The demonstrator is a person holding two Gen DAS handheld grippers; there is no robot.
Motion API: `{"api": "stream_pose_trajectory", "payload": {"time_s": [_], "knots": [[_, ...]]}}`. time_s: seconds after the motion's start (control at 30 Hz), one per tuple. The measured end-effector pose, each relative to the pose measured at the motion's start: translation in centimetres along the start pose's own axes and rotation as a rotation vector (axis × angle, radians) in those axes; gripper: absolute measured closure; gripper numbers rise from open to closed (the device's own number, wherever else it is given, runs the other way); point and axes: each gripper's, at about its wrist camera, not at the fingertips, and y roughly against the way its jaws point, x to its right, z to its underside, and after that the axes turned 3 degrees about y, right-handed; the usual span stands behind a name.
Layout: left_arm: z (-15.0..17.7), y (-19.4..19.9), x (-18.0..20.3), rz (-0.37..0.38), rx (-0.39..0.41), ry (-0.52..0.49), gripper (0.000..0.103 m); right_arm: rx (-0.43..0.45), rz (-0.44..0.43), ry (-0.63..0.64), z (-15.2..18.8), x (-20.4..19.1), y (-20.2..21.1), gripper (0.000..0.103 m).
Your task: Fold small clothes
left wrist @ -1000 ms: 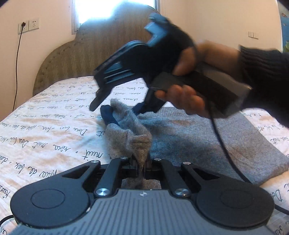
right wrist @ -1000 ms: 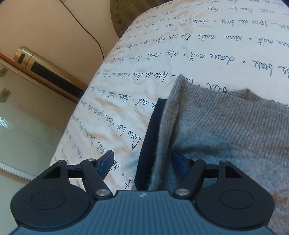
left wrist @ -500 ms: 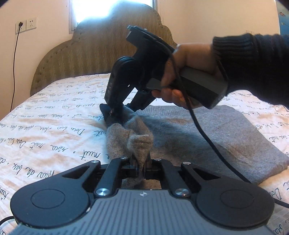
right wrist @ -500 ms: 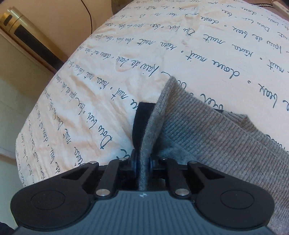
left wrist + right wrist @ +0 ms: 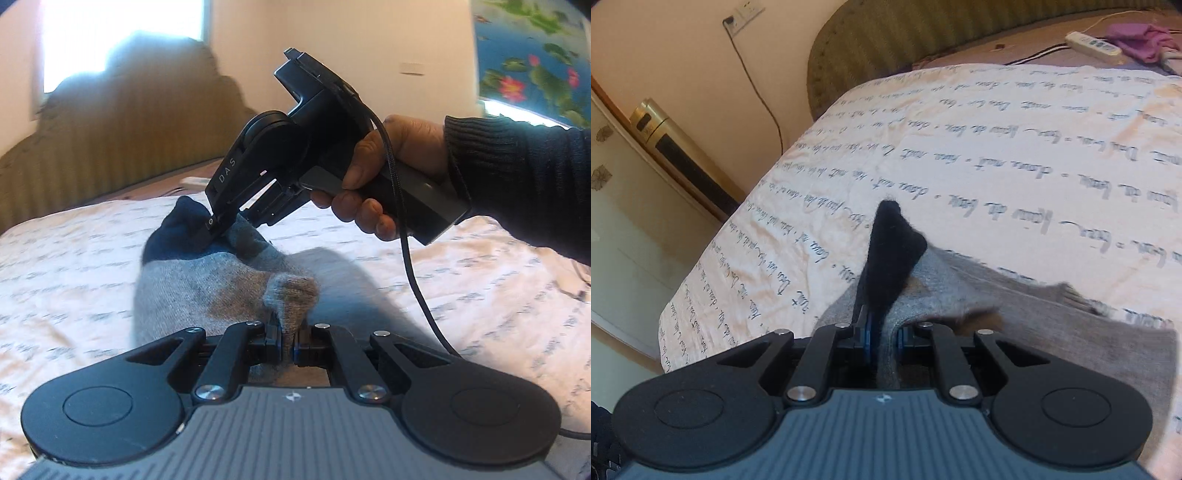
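Left wrist view: left gripper (image 5: 290, 345) sits at the bottom of the picture, its jaws clamped on a small tuft of the grey knit garment (image 5: 207, 291).
Left grip detail: the pinched tuft stands up between the two fingertips as a short peak; the knit slopes away from it toward the far side.
Right gripper, seen from left: right gripper (image 5: 218, 230) is tilted nose-down, its tips closed on the garment where the grey knit meets the dark blue trim (image 5: 177, 229).
Right hand: right hand (image 5: 384, 177) wraps the gripper's handle, dark ribbed sleeve (image 5: 517, 177) at the wrist, a black cable (image 5: 410, 273) hanging from the handle down toward the bed.
Garment position: raised off the bedsheet (image 5: 66, 266) between the two grips, the rest of the grey knit trailing on the bed beyond the left gripper.
Right wrist view: right gripper (image 5: 882, 339) is clenched on a fold of the garment (image 5: 1052, 332); the dark trim (image 5: 890, 254) stands up as a pointed flap just past the tips.
Garment spread, right view: grey knit extends to the right over the script-printed bedsheet (image 5: 960, 147), its far edge frayed and blurred.
Bed: padded headboard (image 5: 905, 40) at the head end.
Surroundings: a white power strip (image 5: 1093, 44) and a purple cloth (image 5: 1141, 35) lie near the head of the bed; a wall socket (image 5: 742, 16) with a cord plugged in; a gold-and-black upright appliance (image 5: 668, 144) beside the bed.
Image quality: left wrist picture is motion-blurred, so sheet print is unreadable there.
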Motion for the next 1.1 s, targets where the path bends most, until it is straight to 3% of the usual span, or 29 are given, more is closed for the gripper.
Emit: {"api": "stream_pose_trajectory", "payload": {"time_s": [0.2, 0.33, 0.57, 0.7, 0.8, 0.83, 0.87, 0.93, 1.07, 1.1], "knots": [[0.6, -2.3, 5.4, 0.136, -0.054, -0.080, 0.099, 0.051, 0.055, -0.104, 5.3, 6.4, 5.8, 0.092], [1.7, -4.9, 7.3, 0.158, -0.129, -0.115, 0.099, 0.068, 0.065, -0.198, 8.6, 10.2, 6.6, 0.092], [3.0, -6.7, 8.5, 0.144, -0.178, -0.137, 0.099, 0.144, -0.010, -0.291, 10.9, 12.9, 5.8, 0.091], [2.5, -6.0, 7.7, 0.242, -0.173, -0.145, 0.085, 0.164, -0.055, -0.342, 11.3, 13.5, 6.5, 0.087], [0.9, -2.6, 4.1, 0.366, -0.117, -0.057, 0.075, 0.246, -0.034, -0.379, 11.7, 13.6, 9.1, 0.071], [0.3, -1.4, 2.6, 0.387, -0.093, -0.029, 0.065, 0.293, -0.023, -0.386, 12.0, 13.6, 10.3, 0.059], [-0.3, -0.3, 0.9, 0.392, -0.069, -0.004, 0.059, 0.347, -0.007, -0.387, 12.1, 13.6, 11.4, 0.039], [-1.4, 0.5, -2.1, 0.344, -0.031, 0.034, 0.038, 0.424, 0.020, -0.374, 11.9, 13.5, 12.8, 0.030], [-3.2, -2.6, -6.2, 0.141, -0.020, 0.141, 0.037, 0.407, -0.011, -0.372, 9.2, 13.7, 10.9, 0.030], [-3.4, -3.9, -7.1, 0.121, -0.029, 0.174, 0.036, 0.386, -0.016, -0.369, 8.5, 13.6, 9.9, 0.030]]}}
